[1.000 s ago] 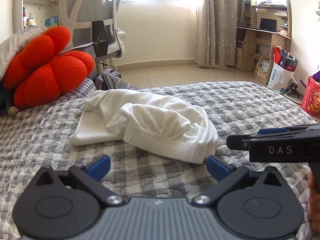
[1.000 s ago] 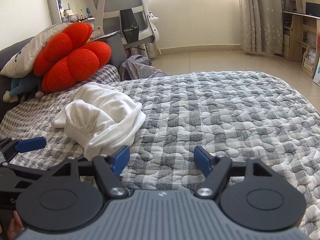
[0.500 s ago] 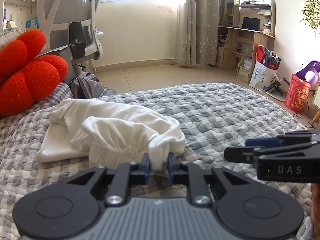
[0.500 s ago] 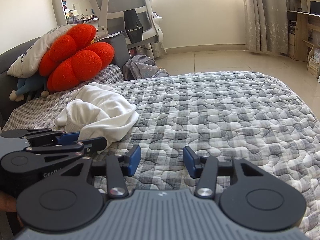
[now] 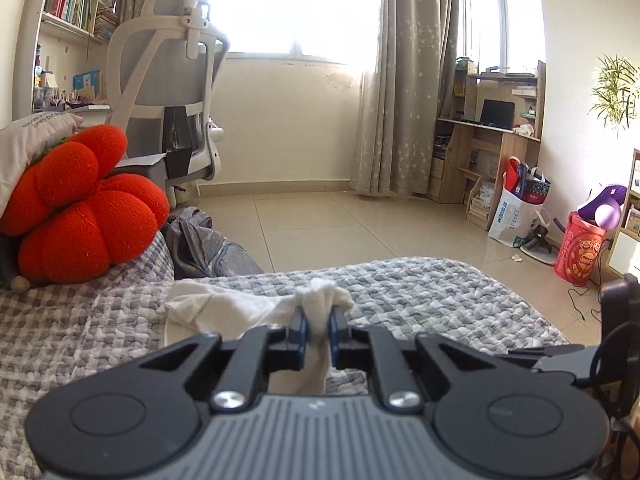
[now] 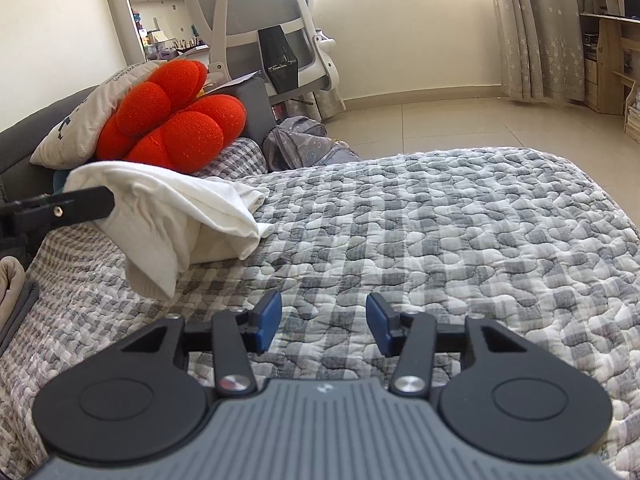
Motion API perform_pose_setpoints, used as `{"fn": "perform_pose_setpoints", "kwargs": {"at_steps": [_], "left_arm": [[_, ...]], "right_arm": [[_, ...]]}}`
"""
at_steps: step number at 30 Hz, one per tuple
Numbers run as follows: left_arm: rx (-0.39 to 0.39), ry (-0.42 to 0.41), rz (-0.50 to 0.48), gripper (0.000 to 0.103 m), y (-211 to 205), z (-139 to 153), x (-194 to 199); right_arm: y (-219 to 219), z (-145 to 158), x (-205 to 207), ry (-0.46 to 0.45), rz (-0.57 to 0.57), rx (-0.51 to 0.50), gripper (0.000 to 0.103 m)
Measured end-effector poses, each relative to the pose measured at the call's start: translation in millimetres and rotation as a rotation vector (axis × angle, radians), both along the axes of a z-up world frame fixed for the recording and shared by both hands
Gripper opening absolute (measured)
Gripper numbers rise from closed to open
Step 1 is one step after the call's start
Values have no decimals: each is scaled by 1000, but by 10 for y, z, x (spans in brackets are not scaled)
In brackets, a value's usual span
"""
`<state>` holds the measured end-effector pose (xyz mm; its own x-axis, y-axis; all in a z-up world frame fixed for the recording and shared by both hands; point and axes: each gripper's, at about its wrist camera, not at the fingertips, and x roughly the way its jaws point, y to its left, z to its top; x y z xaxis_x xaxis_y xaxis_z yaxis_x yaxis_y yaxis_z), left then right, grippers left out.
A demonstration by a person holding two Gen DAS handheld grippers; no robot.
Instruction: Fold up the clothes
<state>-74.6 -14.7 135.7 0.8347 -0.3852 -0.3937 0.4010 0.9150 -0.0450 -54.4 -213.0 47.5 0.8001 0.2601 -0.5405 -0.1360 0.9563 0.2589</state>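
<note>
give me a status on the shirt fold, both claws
Left claw shut on white garment, part lifted off the quilt. Right claw open, empty. Nothing in the way.

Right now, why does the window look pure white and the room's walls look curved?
Left wrist view: the window is overexposed by daylight, so nothing outside shows; the fisheye lens bends the curtain and darkens the corners. Right wrist view: softer light, the same bending at the edges, and the quilt stays sharp.

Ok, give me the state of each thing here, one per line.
Left gripper: shut on the white garment.
White garment: crumpled, one end lifted, the rest on the quilt.
Right gripper: open, empty, over the quilt.
Red cushion: propped against a pillow.
</note>
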Motion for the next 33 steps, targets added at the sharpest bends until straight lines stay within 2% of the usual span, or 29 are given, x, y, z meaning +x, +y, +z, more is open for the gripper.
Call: {"fn": "perform_pose_setpoints", "kwargs": {"at_steps": [2, 7, 12, 16, 17, 19, 20, 22, 25, 26, 29, 33], "left_arm": [[-38, -37, -4, 11, 170, 239, -144], [-112, -78, -32, 11, 557, 628, -420], [-146, -60, -38, 11, 843, 797, -521], [-152, -51, -58, 14, 1005, 827, -582], [-159, -40, -69, 15, 1042, 792, -587], [-161, -15, -86, 27, 1114, 685, -593], [-149, 2, -83, 30, 1127, 608, -580], [-147, 58, -67, 30, 1178, 434, -530], [-174, 157, -61, 31, 1230, 150, -440], [-164, 189, -55, 31, 1227, 38, -418], [-109, 251, -51, 46, 1164, -242, -402], [-32, 287, -88, 49, 1055, -507, -497]], "right_arm": [[36, 34, -8, -8, 13, 0, 51], [148, 110, -27, -24, 48, -1, 51], [301, 185, -7, -31, 93, 3, 53], [438, 212, 22, -32, 130, -10, 62], [465, 211, 28, -31, 138, -17, 64], [490, 197, 42, -28, 142, -25, 66], [498, 186, 53, -24, 140, -25, 68], [483, 158, 76, -12, 129, -14, 73], [482, 125, 93, 6, 121, -6, 73], [490, 118, 96, 10, 121, -10, 73], [524, 90, 97, 17, 130, -34, 73], [514, 39, 113, 34, 137, -27, 73]]}}
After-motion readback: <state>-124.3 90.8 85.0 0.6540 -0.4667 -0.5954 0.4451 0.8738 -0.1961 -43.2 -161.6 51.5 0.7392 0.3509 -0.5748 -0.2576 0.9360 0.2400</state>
